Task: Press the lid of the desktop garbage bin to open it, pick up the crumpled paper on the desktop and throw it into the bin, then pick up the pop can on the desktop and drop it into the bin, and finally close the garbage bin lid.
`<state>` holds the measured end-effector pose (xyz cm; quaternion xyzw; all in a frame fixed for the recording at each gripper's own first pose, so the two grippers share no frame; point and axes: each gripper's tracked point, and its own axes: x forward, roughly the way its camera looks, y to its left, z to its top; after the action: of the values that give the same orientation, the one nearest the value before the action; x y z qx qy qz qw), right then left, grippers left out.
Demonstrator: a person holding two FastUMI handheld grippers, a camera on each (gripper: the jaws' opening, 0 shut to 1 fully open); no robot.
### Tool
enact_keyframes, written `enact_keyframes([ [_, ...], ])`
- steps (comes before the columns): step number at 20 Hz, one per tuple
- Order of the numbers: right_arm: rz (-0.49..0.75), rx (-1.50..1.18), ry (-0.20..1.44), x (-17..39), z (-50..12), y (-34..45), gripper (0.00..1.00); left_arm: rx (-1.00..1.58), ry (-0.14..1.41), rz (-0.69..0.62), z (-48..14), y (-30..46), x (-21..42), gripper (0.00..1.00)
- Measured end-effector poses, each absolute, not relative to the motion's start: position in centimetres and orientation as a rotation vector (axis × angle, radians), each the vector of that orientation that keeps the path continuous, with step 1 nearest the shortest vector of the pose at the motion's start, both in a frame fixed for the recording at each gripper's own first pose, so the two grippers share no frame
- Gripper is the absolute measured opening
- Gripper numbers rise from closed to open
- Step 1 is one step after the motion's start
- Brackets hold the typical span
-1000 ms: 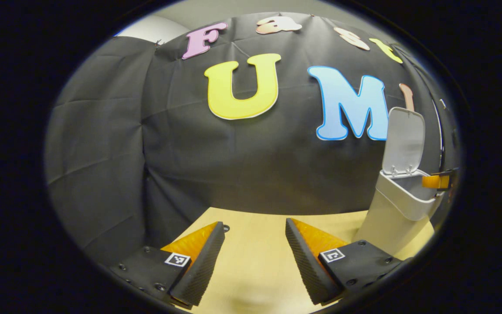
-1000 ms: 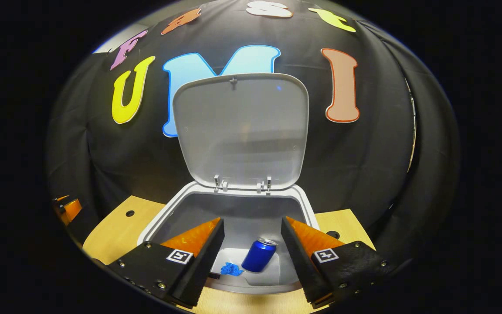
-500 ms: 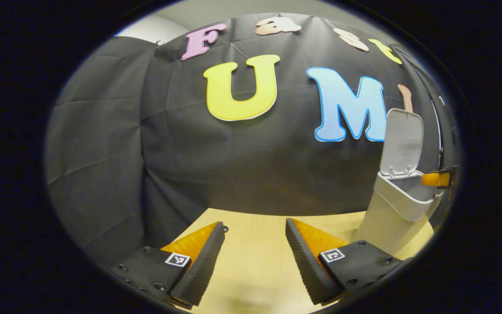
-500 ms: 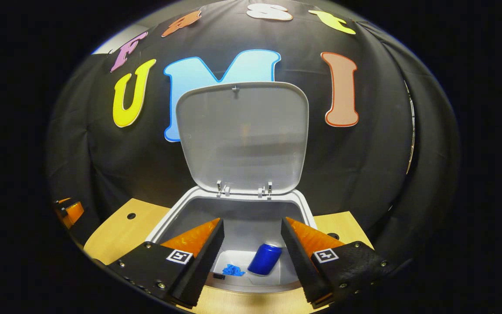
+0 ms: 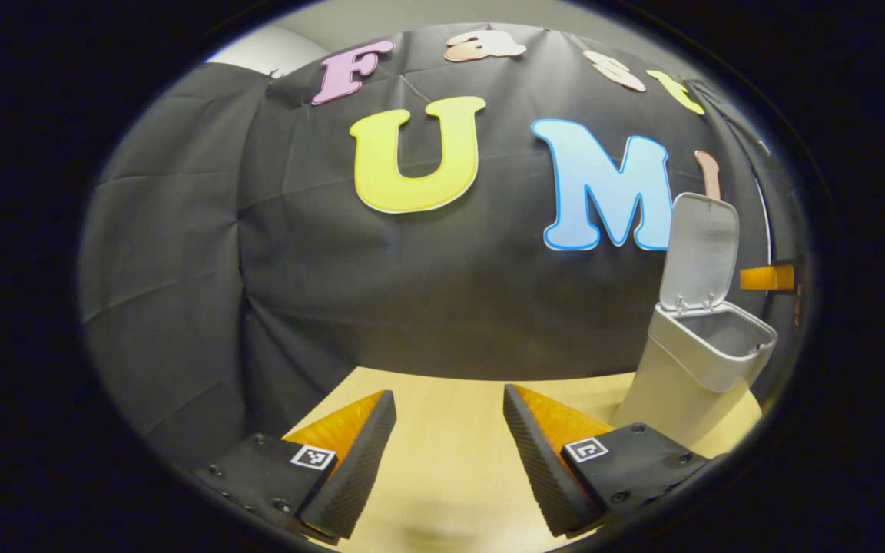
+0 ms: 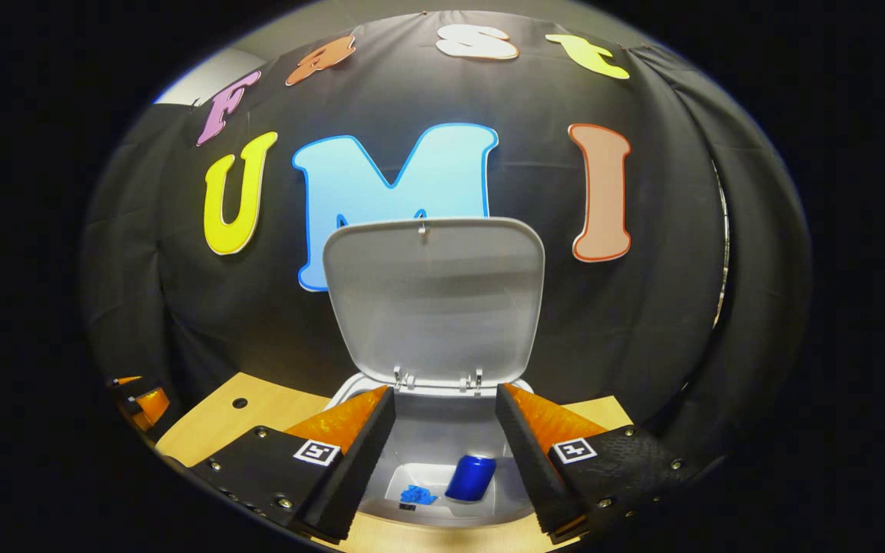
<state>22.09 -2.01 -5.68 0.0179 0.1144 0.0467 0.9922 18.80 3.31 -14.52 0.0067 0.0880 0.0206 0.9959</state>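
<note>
Right gripper [image 6: 444, 426]: jaws wide, empty, above the bin [image 6: 442, 491] mouth.
Left gripper [image 5: 449, 430]: jaws wide, empty, over the table [image 5: 450, 461], well left of the bin.
Can [image 6: 471, 477]: inside the bin, beside the paper [image 6: 417, 495].
Lid [image 6: 433, 296]: upright, thin smooth hinged plastic; likely light, so push its top edge.

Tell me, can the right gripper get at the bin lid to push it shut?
Probably yes. The right gripper hangs open over the bin mouth, and the lid stands upright just ahead with nothing between them. The can and paper lie inside, below.
</note>
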Motion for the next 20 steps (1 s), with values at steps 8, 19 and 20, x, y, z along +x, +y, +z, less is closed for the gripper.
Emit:
enact_keyframes([
  [8, 0.086, -0.026, 0.153, 23.8, -0.1, -2.3, 0.85, 0.007, 0.180, 0.012, -14.7, 2.6, 19.4, 0.93],
  [19, 0.093, -0.042, 0.063, 26.0, 6.1, -1.1, 0.85, -0.013, 0.193, 0.024, -15.2, 3.7, 19.5, 0.87],
  [20, 0.091, -0.042, 0.057, 26.4, 6.5, -1.1, 0.85, -0.012, 0.193, 0.027, -15.2, 3.9, 19.5, 0.87],
])
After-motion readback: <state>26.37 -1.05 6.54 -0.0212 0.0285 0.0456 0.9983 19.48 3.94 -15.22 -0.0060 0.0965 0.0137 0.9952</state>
